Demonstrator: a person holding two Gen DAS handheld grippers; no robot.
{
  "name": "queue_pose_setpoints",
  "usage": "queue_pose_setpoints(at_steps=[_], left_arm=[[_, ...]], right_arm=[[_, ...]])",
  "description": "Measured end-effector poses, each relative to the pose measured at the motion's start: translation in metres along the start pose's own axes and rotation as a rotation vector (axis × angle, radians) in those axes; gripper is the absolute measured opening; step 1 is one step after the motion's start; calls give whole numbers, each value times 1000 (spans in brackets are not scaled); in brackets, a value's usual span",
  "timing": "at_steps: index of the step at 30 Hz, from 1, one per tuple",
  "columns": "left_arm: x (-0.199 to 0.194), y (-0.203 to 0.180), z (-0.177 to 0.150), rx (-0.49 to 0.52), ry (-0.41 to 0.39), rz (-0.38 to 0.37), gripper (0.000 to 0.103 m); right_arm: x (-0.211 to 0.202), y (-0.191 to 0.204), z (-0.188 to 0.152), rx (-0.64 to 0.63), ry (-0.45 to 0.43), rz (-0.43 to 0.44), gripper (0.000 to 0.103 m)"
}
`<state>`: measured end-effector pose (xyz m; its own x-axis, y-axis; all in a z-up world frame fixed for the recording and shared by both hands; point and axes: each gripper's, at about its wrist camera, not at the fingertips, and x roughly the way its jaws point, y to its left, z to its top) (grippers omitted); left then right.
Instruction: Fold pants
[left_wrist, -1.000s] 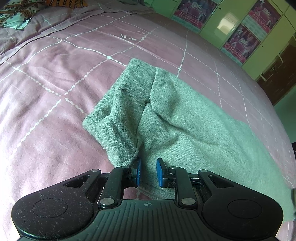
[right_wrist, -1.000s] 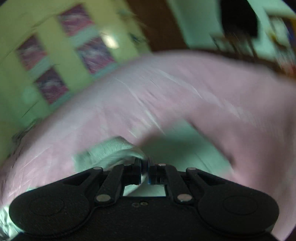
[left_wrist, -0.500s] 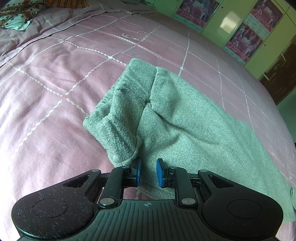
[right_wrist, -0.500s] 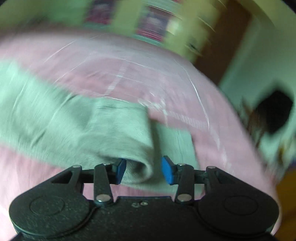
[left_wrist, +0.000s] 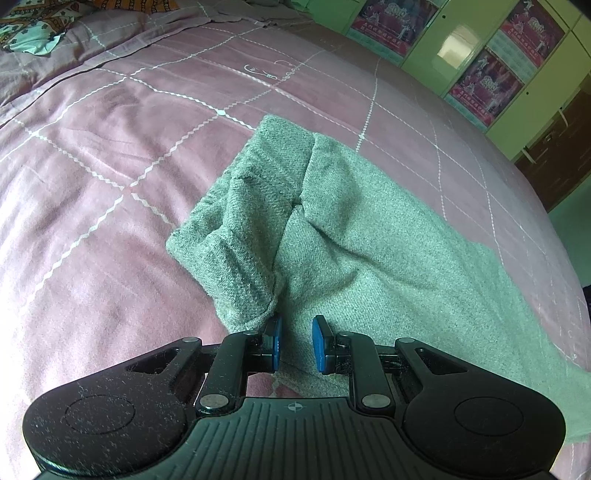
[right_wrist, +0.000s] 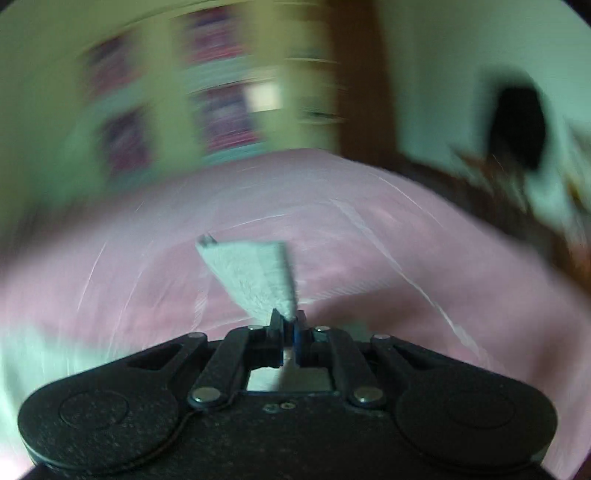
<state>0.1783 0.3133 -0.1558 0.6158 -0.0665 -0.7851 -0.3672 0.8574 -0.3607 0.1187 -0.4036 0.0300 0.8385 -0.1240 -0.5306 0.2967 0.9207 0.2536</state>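
Right gripper (right_wrist: 290, 325) is clamped on a pants (left_wrist: 369, 236) edge fanning toward 12 o'clock, likely for carrying the fold over. Left gripper (left_wrist: 295, 343) sits slightly parted, empty, over the cloth at 6 o'clock, probably anchoring it on the bed (left_wrist: 110, 147).

A bed (left_wrist: 110, 155) in a pink sheet with white grid lines carries grey-green pants (left_wrist: 369, 251) near its middle. Patterned pillows (left_wrist: 33, 29) lie at its far left corner.
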Motion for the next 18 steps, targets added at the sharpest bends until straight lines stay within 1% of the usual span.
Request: queue_pose_setpoints(at_steps=[2, 3, 4, 5, 7, 9, 12, 14, 16, 17, 18], left_arm=[[0, 0, 0, -1, 0, -2, 20], [0, 0, 0, -3, -1, -4, 20], [-1, 1, -1, -7, -3, -5, 20], [-1, 1, -1, -10, -5, -6, 20], [-3, 0, -2, -16, -15, -5, 20], [-12, 1, -2, -37, -53, -21, 20], [-37, 12, -2, -97, -163, -56, 20], [-46, 20, -2, -121, -203, -50, 20], [-49, 22, 0, -115, -228, 25, 20], [-49, 24, 2, -120, -232, 46, 20], [-47, 27, 4, -139, -230, 43, 20]], right_arm=[[22, -43, -13, 200, 94, -15, 4], [32, -54, -22, 244, 144, -21, 4], [37, -60, -32, 261, 175, -22, 4], [41, -63, -39, 271, 191, -16, 4], [42, -68, -47, 315, 188, -8, 4], [41, -72, -50, 364, 190, -4, 5], [41, -70, -52, 336, 197, -1, 11], [38, -69, -52, 301, 197, -1, 12], [40, -67, -52, 286, 202, -2, 12], [43, -67, -52, 283, 205, -2, 12], [44, -67, -53, 282, 208, -3, 12]])
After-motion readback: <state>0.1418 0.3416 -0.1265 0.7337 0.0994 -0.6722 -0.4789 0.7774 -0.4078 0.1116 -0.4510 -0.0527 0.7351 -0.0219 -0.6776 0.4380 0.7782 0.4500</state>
